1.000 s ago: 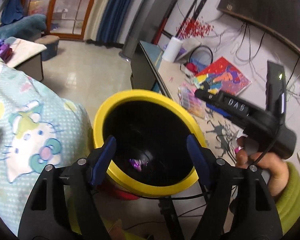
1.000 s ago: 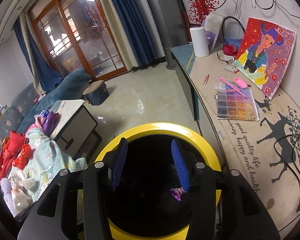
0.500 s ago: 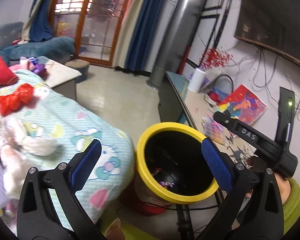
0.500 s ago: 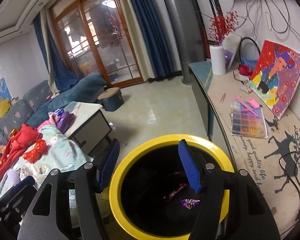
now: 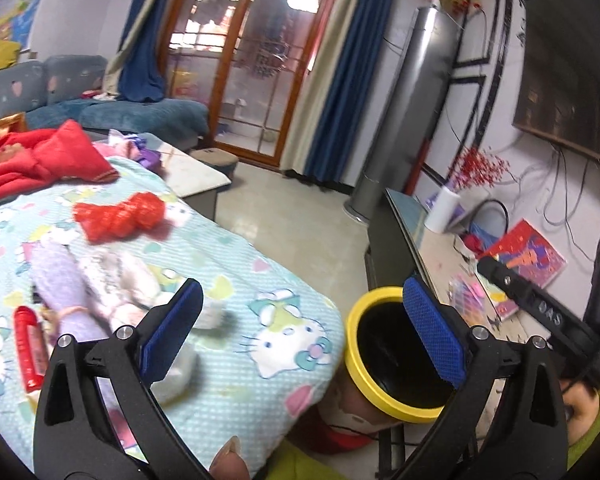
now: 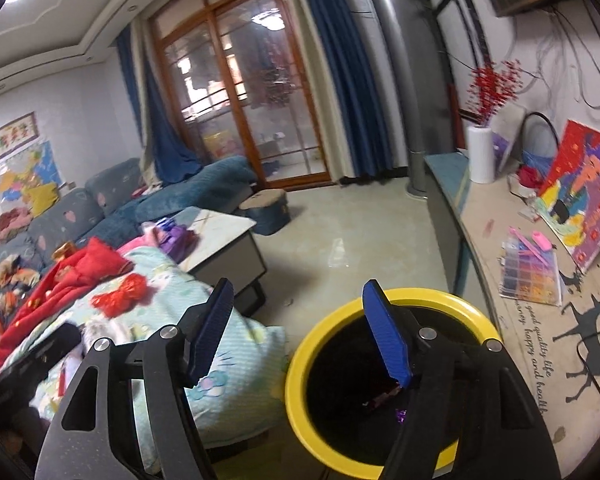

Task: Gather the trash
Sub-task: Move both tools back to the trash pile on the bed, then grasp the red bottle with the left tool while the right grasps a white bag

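A yellow-rimmed black bin (image 5: 364, 384) stands on the floor between the covered table and the side counter; it also shows in the right wrist view (image 6: 300, 400), with purple and red wrappers (image 6: 398, 414) at its bottom. My left gripper (image 5: 300, 332) is open and empty, above the table's edge and the bin. My right gripper (image 6: 300, 332) is open and empty, left of and above the bin. On the Hello Kitty cloth (image 5: 260, 360) lie a red tube wrapper (image 5: 30, 354), white crumpled pieces (image 5: 176, 368) and a red bow (image 5: 120, 214).
A wooden counter (image 6: 500, 264) with a bead box (image 6: 530, 276), a painting (image 6: 584, 188) and a white roll (image 6: 480, 154) runs along the right wall. A low table (image 6: 220, 232), a sofa (image 6: 180, 196) and bare floor (image 6: 340, 240) lie ahead.
Both grippers have lifted up and swung left away from the bin's mouth. Both have opened wider. The cloth-covered table with its litter has come into view.
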Tool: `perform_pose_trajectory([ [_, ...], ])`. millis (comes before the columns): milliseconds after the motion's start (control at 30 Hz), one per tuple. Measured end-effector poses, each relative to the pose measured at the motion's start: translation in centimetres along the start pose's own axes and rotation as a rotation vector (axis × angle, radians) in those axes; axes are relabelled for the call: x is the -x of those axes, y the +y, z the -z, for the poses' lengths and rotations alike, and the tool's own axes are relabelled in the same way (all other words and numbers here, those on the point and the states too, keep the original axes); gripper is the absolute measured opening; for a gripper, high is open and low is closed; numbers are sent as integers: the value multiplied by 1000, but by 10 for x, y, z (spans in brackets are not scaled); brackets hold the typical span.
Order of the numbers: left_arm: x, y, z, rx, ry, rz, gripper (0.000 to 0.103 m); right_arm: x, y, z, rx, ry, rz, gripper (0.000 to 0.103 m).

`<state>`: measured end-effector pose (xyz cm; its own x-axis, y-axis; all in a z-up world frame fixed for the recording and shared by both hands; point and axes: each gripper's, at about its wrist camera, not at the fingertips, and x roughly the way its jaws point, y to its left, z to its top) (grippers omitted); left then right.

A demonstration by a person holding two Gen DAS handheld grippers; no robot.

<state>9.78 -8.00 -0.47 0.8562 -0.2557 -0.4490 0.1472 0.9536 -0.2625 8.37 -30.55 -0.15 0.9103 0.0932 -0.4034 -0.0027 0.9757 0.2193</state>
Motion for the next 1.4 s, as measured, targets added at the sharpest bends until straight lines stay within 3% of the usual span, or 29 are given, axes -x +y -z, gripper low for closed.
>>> perform_pose_trajectory([
  [700, 57, 69, -9, 100, -98, -153, 92, 14, 104, 22, 231, 34, -214, 73],
  [1067, 71, 108, -5, 165, -100, -241, 92, 10, 139, 35, 297, 78, -288, 75],
  [1400, 79, 150, 2, 260, -84, -334, 92, -6, 172, 49, 355, 170, -366, 76],
])
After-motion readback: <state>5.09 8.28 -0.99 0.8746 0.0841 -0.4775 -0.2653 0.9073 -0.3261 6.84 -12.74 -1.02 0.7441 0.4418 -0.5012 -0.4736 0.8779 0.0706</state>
